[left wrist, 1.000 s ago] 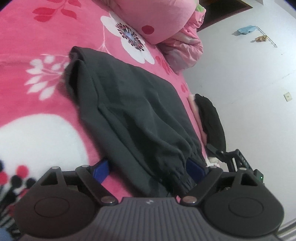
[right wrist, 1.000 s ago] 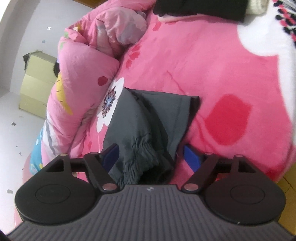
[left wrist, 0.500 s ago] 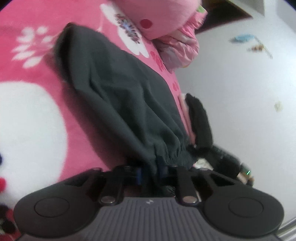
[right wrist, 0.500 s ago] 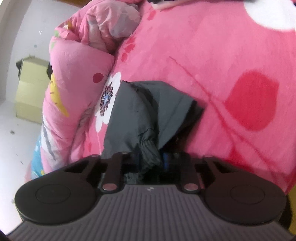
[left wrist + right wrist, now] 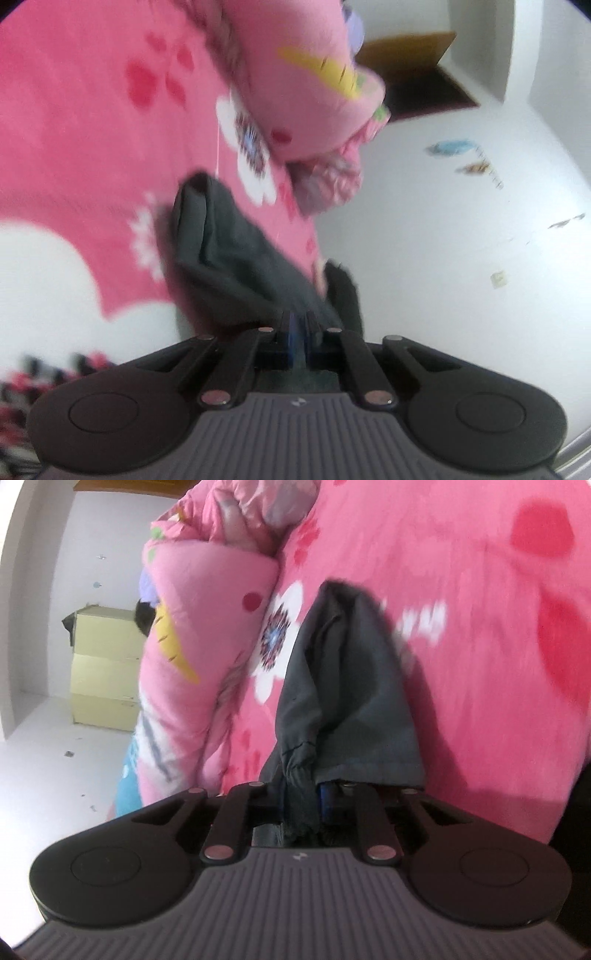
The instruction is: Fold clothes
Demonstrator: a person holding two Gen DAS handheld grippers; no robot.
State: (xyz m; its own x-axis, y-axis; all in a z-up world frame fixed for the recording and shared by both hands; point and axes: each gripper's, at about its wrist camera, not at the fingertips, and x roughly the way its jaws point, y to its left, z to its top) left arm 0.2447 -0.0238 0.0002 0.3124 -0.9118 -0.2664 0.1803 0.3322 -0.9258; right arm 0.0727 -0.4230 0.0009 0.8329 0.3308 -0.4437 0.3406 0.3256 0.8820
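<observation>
Soft, light and limp, the dark grey elastic-cuffed cloth trousers (image 5: 347, 686) draped ahead over the pink flowered bed blanket (image 5: 480, 590), both grippers' fingers (image 5: 297, 326) (image 5: 301, 801) clamped on their gathered cuff ends.

— What's the garment?
— Dark grey fabric trousers with gathered elastic cuffs (image 5: 347, 686) (image 5: 236, 258), partly folded.
— Where?
— Draped on the pink flowered fleece blanket (image 5: 461, 590), just beside its white flower, near end lifted.

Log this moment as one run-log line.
step: fold | left tongs: shut on trousers | right tongs: shut on trousers cuff | trousers: near end lifted, far end on pink blanket
</observation>
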